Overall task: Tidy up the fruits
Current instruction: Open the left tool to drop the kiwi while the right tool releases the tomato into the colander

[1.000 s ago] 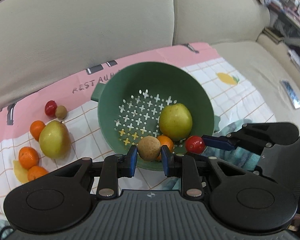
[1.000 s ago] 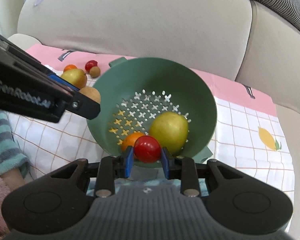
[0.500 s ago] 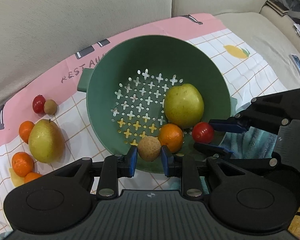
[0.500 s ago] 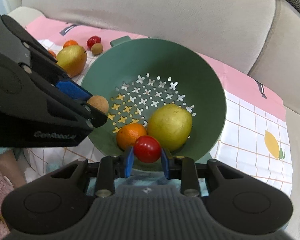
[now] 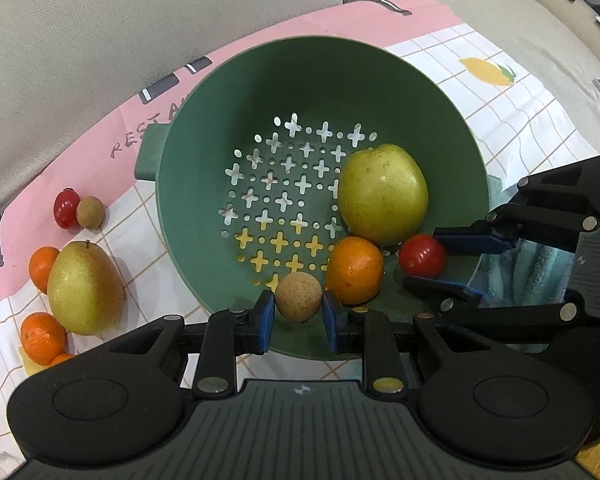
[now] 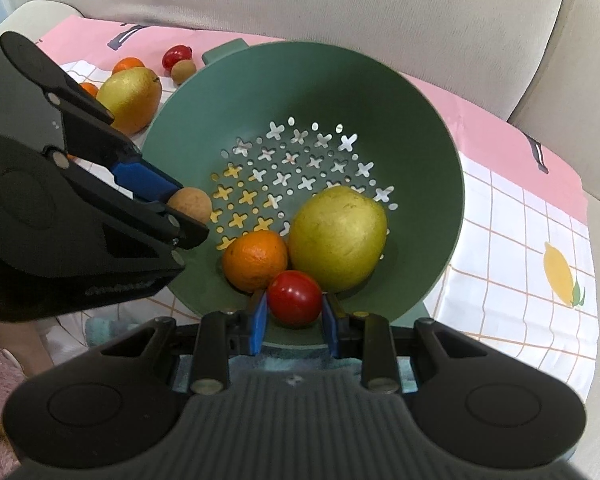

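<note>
A green colander [image 5: 260,92] [image 6: 420,128] stands on the cloth with a yellow-green pear [image 5: 382,194] [image 6: 338,238] and an orange [image 5: 355,270] [image 6: 255,260] inside. My left gripper [image 5: 299,314] is shut on a small tan longan [image 5: 299,298] [image 6: 190,205] over the colander's near rim. My right gripper [image 6: 295,316] is shut on a red cherry tomato [image 6: 295,298] [image 5: 421,256] just inside the rim, beside the orange and pear.
On the cloth left of the colander lie another pear [image 5: 84,288], several small oranges [image 5: 42,338], a red tomato [image 5: 66,208] and a longan [image 5: 90,212]. The sofa back [image 5: 100,20] rises behind. The checked cloth [image 6: 520,240] extends to the right.
Both grippers have moved forward and lower over the colander, each still holding its fruit. The fruits inside the colander have not moved.
</note>
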A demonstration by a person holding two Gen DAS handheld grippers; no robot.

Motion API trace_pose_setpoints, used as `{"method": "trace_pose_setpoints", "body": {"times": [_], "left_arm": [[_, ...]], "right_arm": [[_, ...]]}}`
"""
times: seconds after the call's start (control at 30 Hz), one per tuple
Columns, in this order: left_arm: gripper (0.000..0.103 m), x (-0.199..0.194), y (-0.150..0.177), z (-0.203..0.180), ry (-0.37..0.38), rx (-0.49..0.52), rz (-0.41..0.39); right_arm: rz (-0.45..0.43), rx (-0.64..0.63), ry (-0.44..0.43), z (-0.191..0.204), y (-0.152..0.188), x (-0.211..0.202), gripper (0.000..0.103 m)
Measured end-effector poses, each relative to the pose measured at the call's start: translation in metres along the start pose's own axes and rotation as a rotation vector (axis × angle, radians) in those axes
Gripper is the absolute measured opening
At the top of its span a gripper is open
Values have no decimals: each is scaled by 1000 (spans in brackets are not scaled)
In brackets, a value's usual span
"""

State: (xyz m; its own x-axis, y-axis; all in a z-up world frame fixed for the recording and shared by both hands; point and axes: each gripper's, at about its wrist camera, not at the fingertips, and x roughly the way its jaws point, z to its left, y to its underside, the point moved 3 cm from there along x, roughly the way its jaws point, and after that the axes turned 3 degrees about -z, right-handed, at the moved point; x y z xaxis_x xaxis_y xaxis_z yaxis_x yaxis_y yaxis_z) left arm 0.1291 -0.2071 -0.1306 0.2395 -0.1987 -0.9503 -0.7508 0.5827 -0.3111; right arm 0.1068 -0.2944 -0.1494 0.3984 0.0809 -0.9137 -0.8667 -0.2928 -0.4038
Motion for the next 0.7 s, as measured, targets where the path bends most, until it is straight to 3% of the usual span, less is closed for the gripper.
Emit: {"method": "trace_pose_setpoints", "body": {"times": [0.5, 0.7], "left_arm": [[33, 9, 0, -3, -12, 10, 15], [40, 3, 2, -4, -7, 14, 0]], "right_arm": [[12, -12, -5, -2, 2, 3, 26], [-9, -23, 10, 2, 3, -3, 37]]}}
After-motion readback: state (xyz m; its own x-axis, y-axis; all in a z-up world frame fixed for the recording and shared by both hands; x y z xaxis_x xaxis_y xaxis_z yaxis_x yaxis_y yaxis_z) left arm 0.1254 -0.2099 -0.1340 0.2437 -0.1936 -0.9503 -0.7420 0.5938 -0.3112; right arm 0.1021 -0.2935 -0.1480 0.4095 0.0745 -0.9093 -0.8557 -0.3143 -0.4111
